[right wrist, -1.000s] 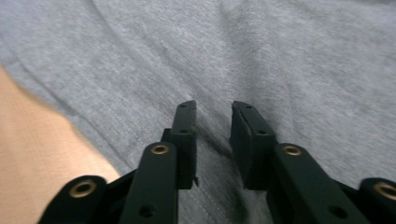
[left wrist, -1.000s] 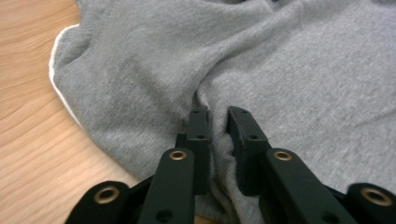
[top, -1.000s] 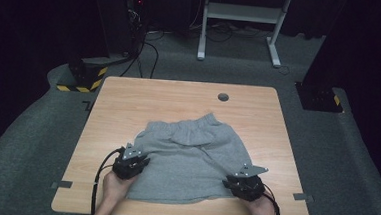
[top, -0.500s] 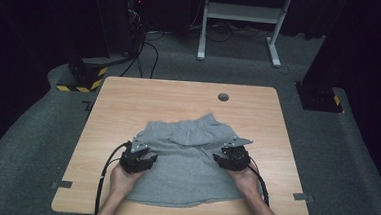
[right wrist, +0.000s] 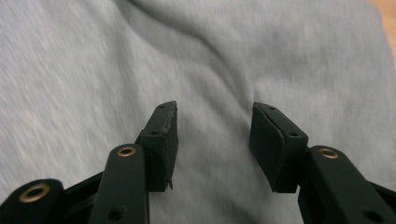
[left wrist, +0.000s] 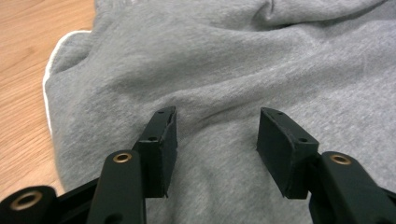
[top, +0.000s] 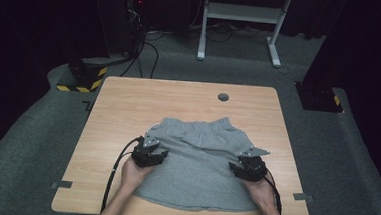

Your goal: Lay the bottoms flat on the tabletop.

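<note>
My left gripper [top: 152,150] and right gripper [top: 249,165] have both just let go: jaws have been opening and now stand apart, nothing clamped. The grey shorts [top: 200,163] lie folded at lower centre of the table [top: 128,103]. That fold looks placed.

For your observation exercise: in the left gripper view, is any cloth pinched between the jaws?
No, the left gripper has its jaws apart above the grey shorts.

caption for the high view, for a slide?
Both grippers, left and right, open over grey shorts on a wooden table.
</note>
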Demonstrator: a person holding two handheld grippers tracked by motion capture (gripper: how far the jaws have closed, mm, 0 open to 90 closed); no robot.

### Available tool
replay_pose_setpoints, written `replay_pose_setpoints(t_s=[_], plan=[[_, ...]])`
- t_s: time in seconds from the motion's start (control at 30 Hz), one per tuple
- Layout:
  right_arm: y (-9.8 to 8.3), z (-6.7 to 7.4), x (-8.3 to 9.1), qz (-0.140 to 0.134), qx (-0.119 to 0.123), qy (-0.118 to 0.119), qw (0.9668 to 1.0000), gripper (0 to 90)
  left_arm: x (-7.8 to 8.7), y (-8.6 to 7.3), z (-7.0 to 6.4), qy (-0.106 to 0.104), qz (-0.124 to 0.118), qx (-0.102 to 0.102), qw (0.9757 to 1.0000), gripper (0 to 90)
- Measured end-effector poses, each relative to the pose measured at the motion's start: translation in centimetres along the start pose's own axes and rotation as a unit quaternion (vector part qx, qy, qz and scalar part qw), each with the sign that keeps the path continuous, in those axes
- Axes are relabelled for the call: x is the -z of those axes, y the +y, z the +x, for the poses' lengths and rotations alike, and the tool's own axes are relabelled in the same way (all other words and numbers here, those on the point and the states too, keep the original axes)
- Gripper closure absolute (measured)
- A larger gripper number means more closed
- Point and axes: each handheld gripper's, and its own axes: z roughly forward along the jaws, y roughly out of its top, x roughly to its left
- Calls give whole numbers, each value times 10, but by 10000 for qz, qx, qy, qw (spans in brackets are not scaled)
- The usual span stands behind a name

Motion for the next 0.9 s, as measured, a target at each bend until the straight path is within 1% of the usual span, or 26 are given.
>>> replay_pose_setpoints(t_s=[0.1, 0.17, 0.23, 0.27, 0.33, 0.37, 0.4, 0.43, 0.5, 0.53, 0.57, 0.6, 0.63, 0.67, 0.73, 0.77, 0.8, 0.83, 0.87, 0.9], plan=[[24, 4, -5, -289, 63, 109, 9995, 522, 2, 0, 0, 2, 54, 3, 10000, 464], [42, 6, -15, -395, 58, 136, 9991, 526, 4, 0, 0, 42, 115, -24, 9999, 460], [57, 6, -26, -429, 29, 108, 9990, 530, 6, 0, -2, 50, 164, -27, 9999, 457], [63, 7, -32, -404, 7, 111, 9991, 531, 7, 0, -3, 49, 198, -68, 9998, 455], [71, 6, -45, -313, 10, 81, 9995, 537, 8, -2, -3, 58, 185, -109, 9998, 454], [73, 6, -51, -224, -6, 70, 9997, 544, 9, -3, -4, 39, 176, -64, 9998, 456], [74, 6, -56, -176, 8, 42, 9998, 557, 9, -4, -3, 51, 145, -67, 9999, 456], [74, 5, -62, -93, 24, 17, 10000, 598, 10, -5, -3, 19, 137, -34, 9999, 457], [72, 3, -69, 42, 22, 69, 10000, 690, 10, -6, -2, 25, 98, 0, 9999, 457], [71, 2, -72, 129, 72, 72, 9999, 735, 11, -7, -2, 30, 81, -7, 10000, 458], [70, 0, -72, 116, 115, 50, 9999, 791, 11, -7, -2, 56, 72, -23, 10000, 458], [71, -2, -72, 129, 101, 42, 9999, 833, 11, -8, -3, 56, 69, -28, 10000, 458], [71, -4, -73, 132, 117, -36, 9998, 877, 11, -8, -3, 67, 65, -45, 9999, 459], [71, -8, -73, 131, 125, -137, 9997, 894, 11, -8, -3, 73, 62, -69, 9999, 460], [72, -17, -74, 171, -46, -273, 9995, 895, 11, -10, -3, 38, 28, -55, 10000, 460], [75, -23, -75, 214, -92, -410, 9989, 895, 12, -10, -3, 24, 21, -69, 10000, 460], [76, -27, -76, 201, -140, -516, 9984, 894, 12, -11, -3, 30, 6, -72, 10000, 460], [76, -32, -76, 168, -220, -549, 9981, 893, 13, -13, -4, 8, -21, -56, 10000, 461], [74, -36, -76, 119, -370, -461, 9982, 883, 13, -14, -3, 23, -60, -75, 10000, 461], [73, -37, -76, 88, -426, -385, 9983, 852, 14, -15, -4, 31, -93, -67, 9999, 461]])
